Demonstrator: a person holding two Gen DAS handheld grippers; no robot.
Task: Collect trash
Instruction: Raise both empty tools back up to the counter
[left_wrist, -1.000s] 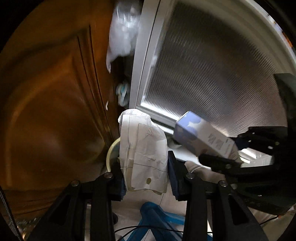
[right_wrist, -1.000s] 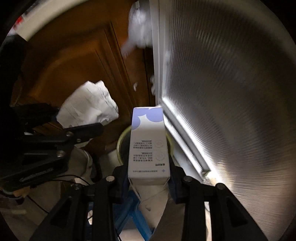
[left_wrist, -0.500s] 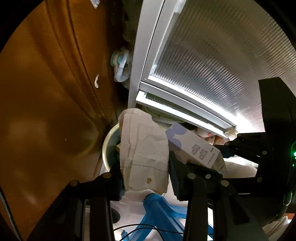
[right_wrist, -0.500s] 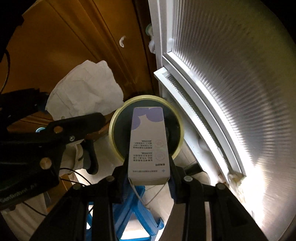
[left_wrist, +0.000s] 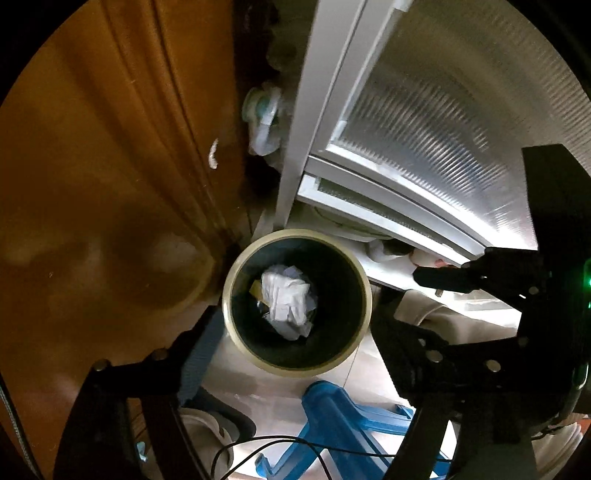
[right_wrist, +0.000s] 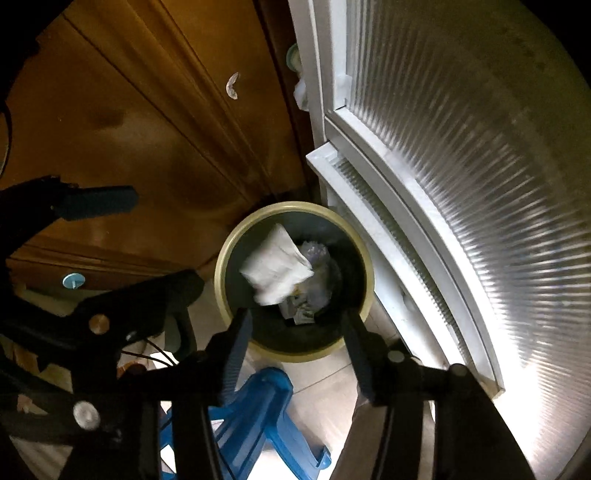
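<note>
A: Where has the trash ended up?

B: Inside the round dark waste bin with the pale yellow rim (left_wrist: 226, 295), which stands on the floor in the corner between the brown wooden door (left_wrist: 92, 184) and the white-framed ribbed glass door (left_wrist: 443, 122). The crumpled white paper bag (right_wrist: 275, 269) is in the bin's mouth, blurred in the right wrist view. Beside it shows something pale lilac, too blurred to name.

A: And the left hand-held gripper (left_wrist: 291, 354)?

B: Released. Its jaws have just been opening and stand wide on either side of the bin, with nothing between the blue pads (left_wrist: 199, 354).

A: The right hand-held gripper (right_wrist: 295, 350)?

B: Also released, its jaws just opened, pointing down at the bin with nothing between them. From the left wrist view it sits just right of the bin.

A: Anything else on the floor?

B: A blue plastic stool (right_wrist: 255, 417) near the bin, below the grippers, and thin black cables (left_wrist: 277, 443) trailing across it.
</note>
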